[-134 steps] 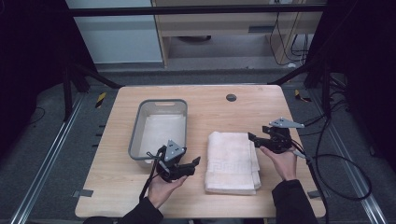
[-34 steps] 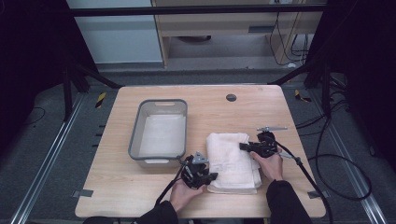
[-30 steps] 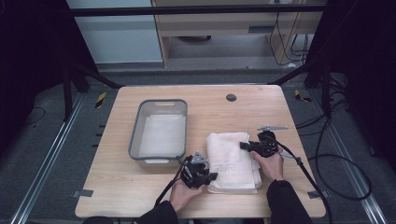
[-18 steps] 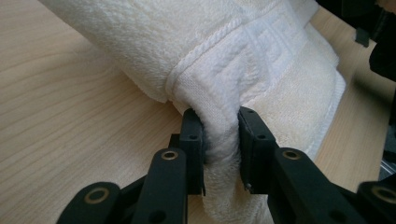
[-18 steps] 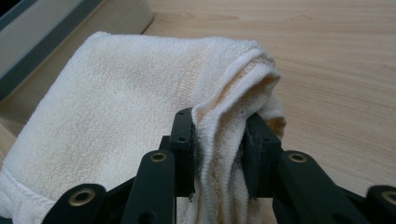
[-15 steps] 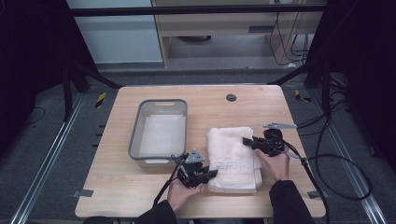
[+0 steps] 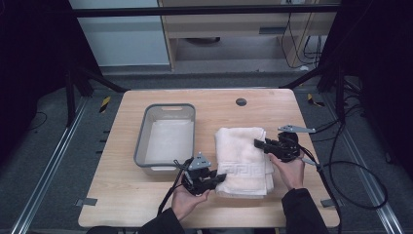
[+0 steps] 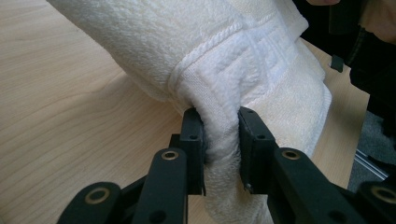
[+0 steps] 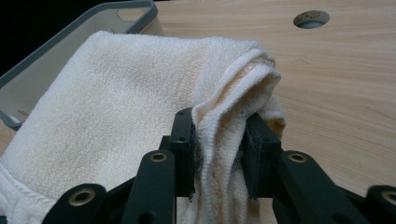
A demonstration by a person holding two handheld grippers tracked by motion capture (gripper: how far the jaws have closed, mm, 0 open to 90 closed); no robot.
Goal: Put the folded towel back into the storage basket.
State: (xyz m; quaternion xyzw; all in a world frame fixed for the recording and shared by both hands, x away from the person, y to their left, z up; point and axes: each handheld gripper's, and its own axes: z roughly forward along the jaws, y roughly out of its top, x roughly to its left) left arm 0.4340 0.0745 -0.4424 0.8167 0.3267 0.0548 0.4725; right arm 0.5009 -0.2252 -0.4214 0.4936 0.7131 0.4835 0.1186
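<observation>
Both grippers are clamped tight on the folded towel, left gripper at its 7 o'clock corner, right gripper at 2 o'clock, probably so it lifts evenly toward the grey bin.

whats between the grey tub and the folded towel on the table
Nothing but a narrow strip of bare table: in the high view the grey tub and the folded towel lie side by side, apart.

Wooden table (round hole near far edge) bears grey tub, seemingly empty, and towel.
</observation>
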